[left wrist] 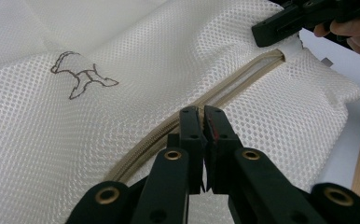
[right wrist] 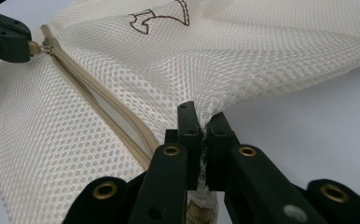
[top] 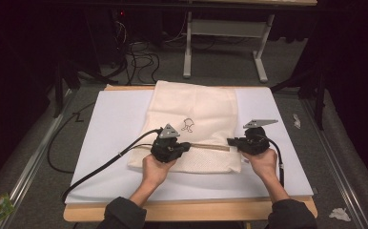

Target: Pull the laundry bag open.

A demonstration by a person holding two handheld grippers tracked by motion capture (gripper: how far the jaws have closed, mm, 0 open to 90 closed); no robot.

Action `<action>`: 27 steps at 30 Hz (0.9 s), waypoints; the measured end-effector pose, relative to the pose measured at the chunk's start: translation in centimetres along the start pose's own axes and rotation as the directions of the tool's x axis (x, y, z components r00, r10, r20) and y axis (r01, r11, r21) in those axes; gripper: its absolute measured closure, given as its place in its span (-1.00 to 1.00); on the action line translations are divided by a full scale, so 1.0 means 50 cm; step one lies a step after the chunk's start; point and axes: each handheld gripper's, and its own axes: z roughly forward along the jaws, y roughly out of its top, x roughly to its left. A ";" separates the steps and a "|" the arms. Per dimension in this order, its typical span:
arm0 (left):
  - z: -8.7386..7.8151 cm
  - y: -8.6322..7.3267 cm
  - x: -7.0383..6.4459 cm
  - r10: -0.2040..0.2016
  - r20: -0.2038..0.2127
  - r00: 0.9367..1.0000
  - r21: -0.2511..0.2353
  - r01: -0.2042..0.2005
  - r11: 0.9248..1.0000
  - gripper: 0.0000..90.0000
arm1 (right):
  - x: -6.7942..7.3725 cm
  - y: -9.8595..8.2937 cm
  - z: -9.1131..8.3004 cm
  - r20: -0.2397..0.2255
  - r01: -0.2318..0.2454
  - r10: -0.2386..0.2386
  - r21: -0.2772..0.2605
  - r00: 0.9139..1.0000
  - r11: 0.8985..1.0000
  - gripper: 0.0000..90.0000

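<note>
Mesh bag, zipper (half open), tongs gripping

Cream mesh bag lies flat, spanning both claws, far end running away from them. Beige zipper runs straight between left claw and right claw, partly open. Zipper pull pinched at left claw; bag's edge mesh pinched in right claw. Small outline drawing just beyond left claw.
</note>
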 end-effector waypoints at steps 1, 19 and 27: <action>-0.001 0.000 0.000 -0.003 -0.002 1.000 -0.009 0.003 1.000 0.94 | 0.000 0.001 -0.001 0.001 0.001 -0.001 0.001 1.000 1.000 0.98; -0.020 -0.007 0.012 -0.022 -0.022 1.000 -0.019 0.022 1.000 0.94 | -0.013 -0.003 -0.005 0.003 -0.010 0.010 -0.006 1.000 1.000 0.98; -0.030 -0.011 0.019 -0.027 -0.031 0.999 -0.024 0.027 0.999 0.94 | -0.012 -0.004 -0.001 0.005 -0.008 0.008 -0.008 1.000 1.000 0.98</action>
